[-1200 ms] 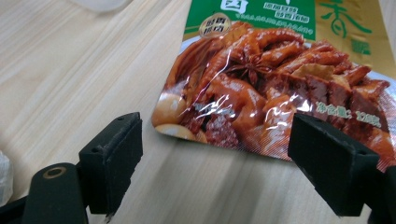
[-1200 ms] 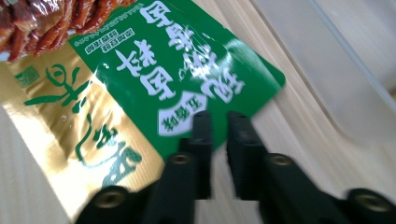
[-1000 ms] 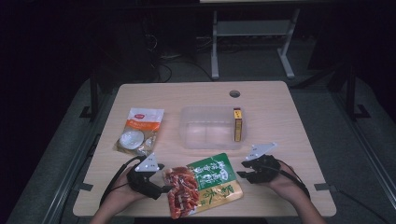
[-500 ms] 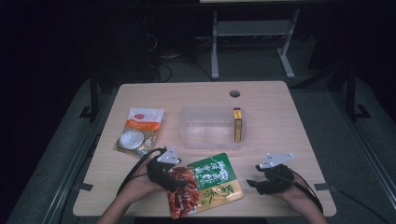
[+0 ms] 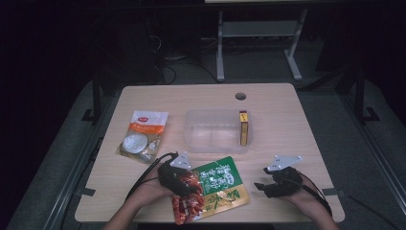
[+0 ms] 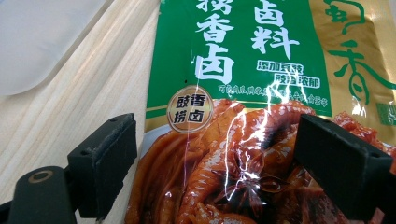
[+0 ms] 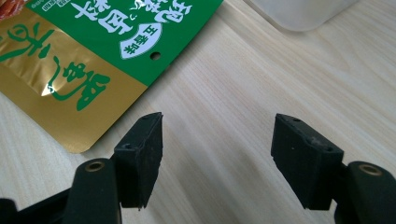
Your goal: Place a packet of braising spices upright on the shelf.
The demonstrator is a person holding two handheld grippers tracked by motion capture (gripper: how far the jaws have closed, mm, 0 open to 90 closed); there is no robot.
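Hovering low over the food pouch point(image 6: 261, 107), the left gripper point(image 6: 215, 154) has its jaws spread wide, one on each side of the pouch's red picture end. That end fills the space between the jaws, but the pads do not press on it; whether they touch the film at all cannot be told. Ahead of the jaws the green band with white lettering runs on, and past their left side lies bare table point(image 6: 70, 116) and a corner of the clear tub point(image 6: 42, 42).

In the high view the left gripper point(image 5: 178, 173) sits at the pouch's point(image 5: 218, 187) red, near-left end, with the pouch lying flat at the table's front edge between the two hands. The right gripper point(image 5: 268, 184) rests just off the pouch's right edge, apart from it.

Its jaws have just been opening and now stand parted with nothing but wood point(image 7: 219, 140) between them. In the right gripper view point(image 7: 217, 158) the gold corner of the pouch point(image 7: 74, 74) lies ahead and to the left of the left jaw, close but not touching. The tub point(image 7: 299, 14) shows ahead and to the right.

Beyond both grippers, the tub point(image 5: 215, 132) holds a small yellow box point(image 5: 243, 127) upright against its right wall. An orange bag point(image 5: 143, 135) lies to the tub's left.
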